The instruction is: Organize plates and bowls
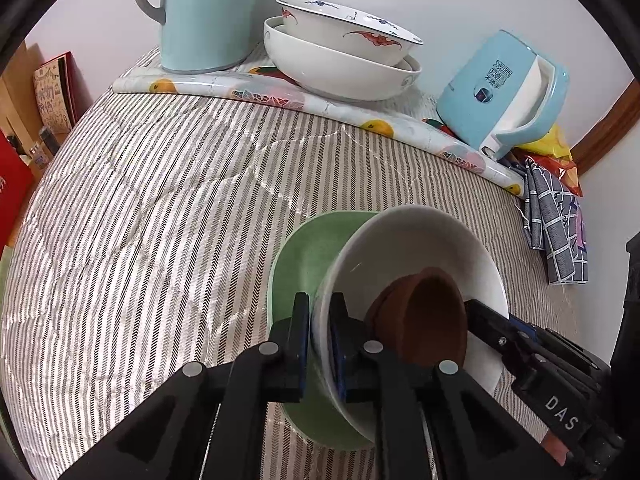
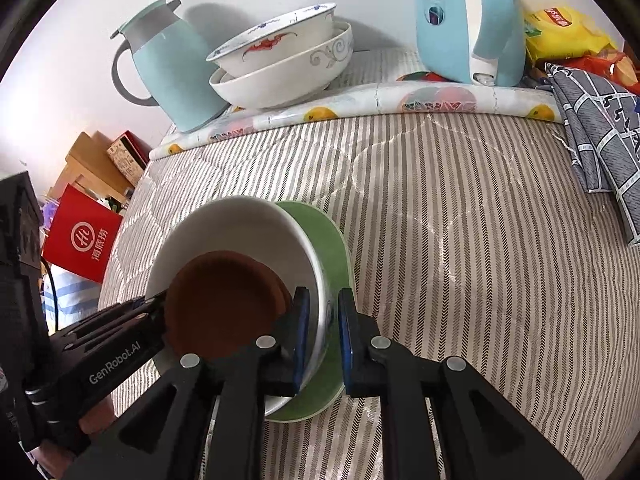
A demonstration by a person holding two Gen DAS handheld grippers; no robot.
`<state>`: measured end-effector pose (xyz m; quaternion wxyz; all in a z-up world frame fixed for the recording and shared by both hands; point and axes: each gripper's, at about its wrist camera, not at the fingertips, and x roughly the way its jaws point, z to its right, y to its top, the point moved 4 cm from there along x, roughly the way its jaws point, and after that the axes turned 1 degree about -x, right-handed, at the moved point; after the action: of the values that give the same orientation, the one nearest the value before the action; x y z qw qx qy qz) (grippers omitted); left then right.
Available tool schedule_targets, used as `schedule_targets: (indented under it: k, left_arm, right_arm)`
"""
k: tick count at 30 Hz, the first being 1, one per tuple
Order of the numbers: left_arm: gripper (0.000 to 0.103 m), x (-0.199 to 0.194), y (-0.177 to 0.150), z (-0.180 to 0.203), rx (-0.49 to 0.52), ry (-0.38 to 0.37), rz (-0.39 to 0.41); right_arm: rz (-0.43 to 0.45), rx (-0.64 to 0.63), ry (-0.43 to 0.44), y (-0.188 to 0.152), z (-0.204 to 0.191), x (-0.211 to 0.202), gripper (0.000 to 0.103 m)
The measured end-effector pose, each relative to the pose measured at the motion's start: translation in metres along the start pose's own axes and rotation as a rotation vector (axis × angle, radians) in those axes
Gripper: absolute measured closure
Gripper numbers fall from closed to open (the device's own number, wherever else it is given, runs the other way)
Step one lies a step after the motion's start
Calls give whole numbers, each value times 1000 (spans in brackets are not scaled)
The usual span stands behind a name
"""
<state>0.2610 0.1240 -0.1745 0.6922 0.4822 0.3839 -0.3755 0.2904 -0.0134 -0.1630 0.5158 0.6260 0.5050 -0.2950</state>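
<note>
Striped quilted cloth (image 1: 160, 208) underfoot, white wall behind. Near the front edge, a white bowl (image 1: 416, 248) nested in a green plate (image 1: 304, 264), a small brown dish (image 1: 424, 320) inside the bowl. Left gripper (image 1: 320, 332) clamped on the bowl's rim, one finger inside and one between bowl and plate; right gripper (image 2: 323, 328) likewise pinching the opposite wall of the same bowl, jaws narrow around it. Further back, along a rolled fruit-print mat (image 1: 280, 96): two stacked bowls (image 1: 340, 52), the upper one painted red and blue; a pale teal jug (image 1: 204, 12) just beside them; a blue kettle (image 1: 504, 96) well apart on the other side. Beyond that, a grey checked towel (image 1: 556, 220) and yellow snack bags (image 2: 568, 32). Nothing between the held stack and the rear bowls
</note>
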Motion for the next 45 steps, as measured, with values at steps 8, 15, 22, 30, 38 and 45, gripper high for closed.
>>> schedule_targets:
  k: [8, 15, 22, 30, 38, 45]
  left_arm:
    - [90, -23, -1, 1, 14, 5, 43]
    - [79, -60, -11, 2, 25, -10, 120]
    - [55, -109, -28, 18, 85, -15, 224]
    - [39, -152, -64, 53, 161, -20, 299]
    - [34, -183, -105, 78, 221, -18, 345]
    - [18, -206, -141, 87, 230, -7, 380]
  right_arm:
    - [46, -12, -40, -4, 5, -19, 76]
    - [85, -11, -57, -16, 5, -50, 75]
    - [211, -29, -128, -38, 0, -112, 56]
    - [313, -52, -267, -74, 1, -177, 43]
    - [356, -2, -305, -117, 18, -219, 43]
    - [403, 40, -312, -155, 27, -244, 16]
